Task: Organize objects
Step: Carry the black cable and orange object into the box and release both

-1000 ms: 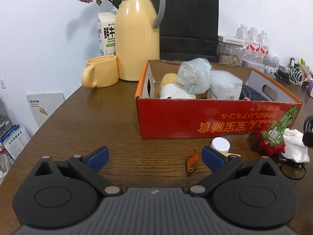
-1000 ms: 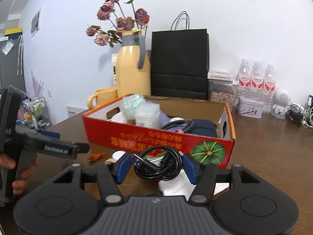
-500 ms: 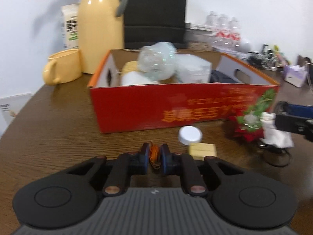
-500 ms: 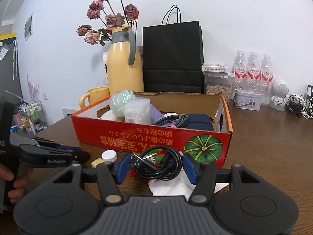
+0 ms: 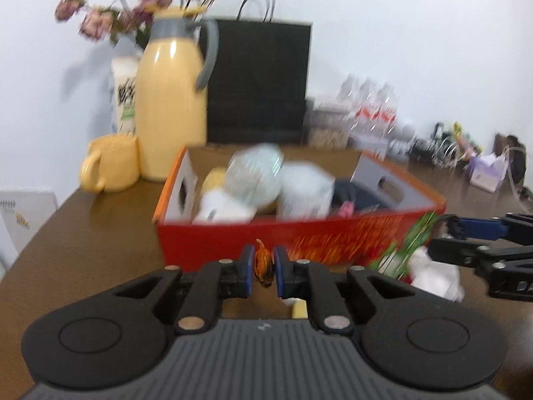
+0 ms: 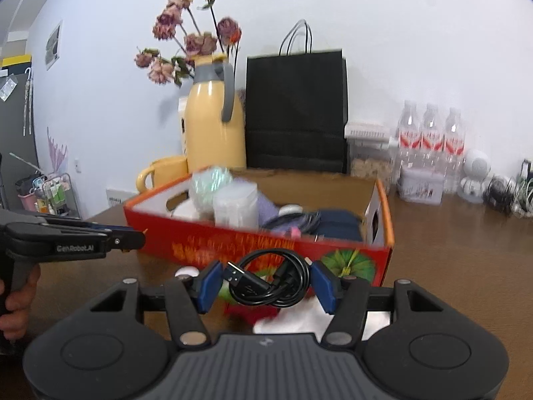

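Observation:
My left gripper (image 5: 264,266) is shut on a small orange dried pod (image 5: 263,263) and holds it up in front of the red cardboard box (image 5: 299,236). My right gripper (image 6: 266,283) is shut on a coiled black USB cable (image 6: 269,281) and holds it above the table before the same box (image 6: 253,243). The box holds a plastic bag (image 5: 256,176), a white container (image 5: 306,190), dark items and more. The left gripper shows at the left of the right wrist view (image 6: 76,241); the right gripper shows at the right of the left wrist view (image 5: 479,243).
A yellow thermos (image 5: 171,110), a yellow mug (image 5: 111,163), a milk carton and a black paper bag (image 5: 256,83) stand behind the box. White tissue (image 5: 433,276) and a red-green ornament lie by the box front. Water bottles (image 6: 429,133) and cables stand at the back right.
My left gripper closed on the orange pod and lifted it off the table toward the box. My right gripper rose a little with the cable.

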`<state>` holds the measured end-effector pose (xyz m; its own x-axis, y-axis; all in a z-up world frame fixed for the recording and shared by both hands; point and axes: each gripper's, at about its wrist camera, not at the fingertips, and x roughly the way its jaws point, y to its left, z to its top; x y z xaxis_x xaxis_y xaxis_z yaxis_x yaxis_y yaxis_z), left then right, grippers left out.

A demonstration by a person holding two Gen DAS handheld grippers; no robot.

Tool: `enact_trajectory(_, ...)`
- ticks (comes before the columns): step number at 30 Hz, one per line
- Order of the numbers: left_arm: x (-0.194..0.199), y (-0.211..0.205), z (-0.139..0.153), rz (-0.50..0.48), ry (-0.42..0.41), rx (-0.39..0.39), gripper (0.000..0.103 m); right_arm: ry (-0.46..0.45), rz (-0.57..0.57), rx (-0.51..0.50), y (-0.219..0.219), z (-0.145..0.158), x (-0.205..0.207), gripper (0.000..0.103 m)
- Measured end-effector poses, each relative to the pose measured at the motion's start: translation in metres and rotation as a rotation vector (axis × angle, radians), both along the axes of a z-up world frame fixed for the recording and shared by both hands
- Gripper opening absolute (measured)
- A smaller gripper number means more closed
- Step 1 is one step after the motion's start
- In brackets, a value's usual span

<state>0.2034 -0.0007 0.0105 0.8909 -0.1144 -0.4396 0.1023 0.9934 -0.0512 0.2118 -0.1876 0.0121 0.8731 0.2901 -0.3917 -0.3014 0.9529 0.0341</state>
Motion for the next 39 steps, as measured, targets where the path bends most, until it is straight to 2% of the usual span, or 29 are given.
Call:
enact_trajectory(7, 0.028, -0.036, 0.046, -0.024, -0.129, -0.013, 0.014, -0.090, -0.036, -0.032, -0.006, 0.039, 0.027, 0.057)
enact_trajectory(11, 0.054, -0.049, 0.060, -0.011, -0.162, -0.042, 0.013, -0.104, -0.047, -0.043, -0.006, 0.051, 0.055, 0.057)
enact_trajectory(16, 0.088, -0.061, 0.057, 0.004, -0.156, -0.045, 0.014, -0.087, -0.049, -0.059, -0.003, 0.049, 0.094, 0.057)
enact_trajectory(22, 0.130, -0.068, 0.042, 0.020, -0.099, -0.040, 0.014, -0.027, -0.052, -0.057, -0.009, 0.030, 0.135, 0.057)
enact_trajectory(27, 0.149, -0.065, 0.030, 0.014, -0.052, -0.029, 0.014, 0.021, -0.038, -0.056, -0.015, 0.014, 0.147, 0.057)
enact_trajectory(33, 0.150, -0.065, 0.024, 0.024, -0.024, -0.005, 0.015, 0.052, -0.033, -0.067, -0.015, 0.006, 0.148, 0.058)
enact_trajectory(35, 0.146, -0.066, 0.023, 0.030, -0.024, 0.006, 0.026, 0.055, -0.026, -0.071, -0.013, 0.006, 0.146, 0.062)
enact_trajectory(36, 0.144, -0.066, 0.023, 0.030, -0.029, 0.009, 0.043, 0.054, -0.025, -0.073, -0.013, 0.006, 0.145, 0.068)
enact_trajectory(37, 0.142, -0.066, 0.023, 0.034, -0.037, 0.012, 0.060, 0.052, -0.027, -0.073, -0.013, 0.006, 0.144, 0.085)
enact_trajectory(38, 0.140, -0.066, 0.024, 0.040, -0.045, 0.018, 0.070, 0.046, -0.031, -0.072, -0.013, 0.007, 0.142, 0.096)
enact_trajectory(39, 0.138, -0.066, 0.025, 0.045, -0.053, 0.024, 0.090, 0.037, -0.037, -0.071, -0.014, 0.008, 0.141, 0.099)
